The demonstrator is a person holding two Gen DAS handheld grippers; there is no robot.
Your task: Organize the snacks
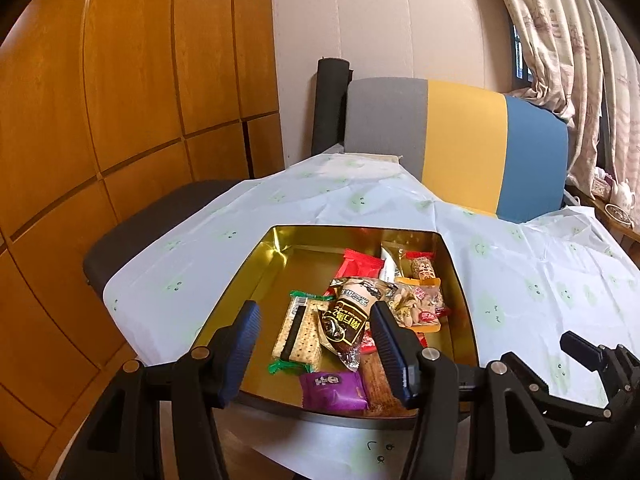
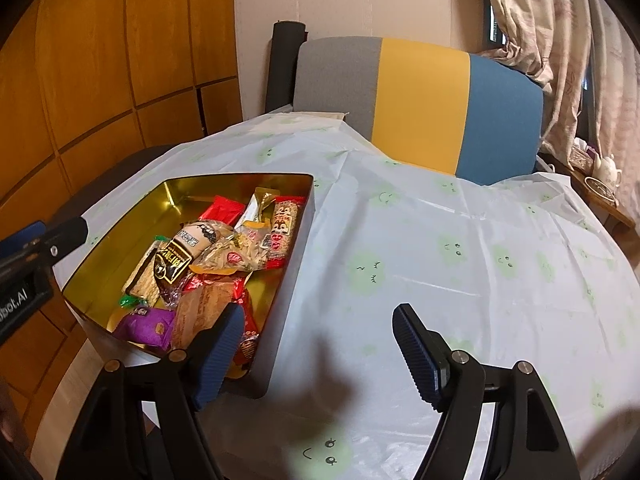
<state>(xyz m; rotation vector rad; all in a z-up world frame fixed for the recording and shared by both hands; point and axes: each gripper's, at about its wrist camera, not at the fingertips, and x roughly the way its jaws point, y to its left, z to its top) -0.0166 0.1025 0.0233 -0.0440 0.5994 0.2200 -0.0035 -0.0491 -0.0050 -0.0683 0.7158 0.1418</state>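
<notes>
Snacks: all lie in the shiny gold metal tin (image 1: 256,256), none on the pale blue tablecloth (image 2: 460,240) | tongs: left gripper (image 1: 316,344) and right gripper (image 2: 318,350) both apart, empty | task: looks nearly finished

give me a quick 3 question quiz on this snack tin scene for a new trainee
1. True or false: the purple packet lies on the tablecloth outside the gold tin.
2. Which snack lies between the open fingers of the left gripper? A) the brown packet B) the teapot C) the red packet
3. Fill in: the right gripper is open over the ____.

Key:
1. False, it lies inside the tin, at its near edge.
2. A
3. Tablecloth, just right of the tin, holding nothing.
</notes>
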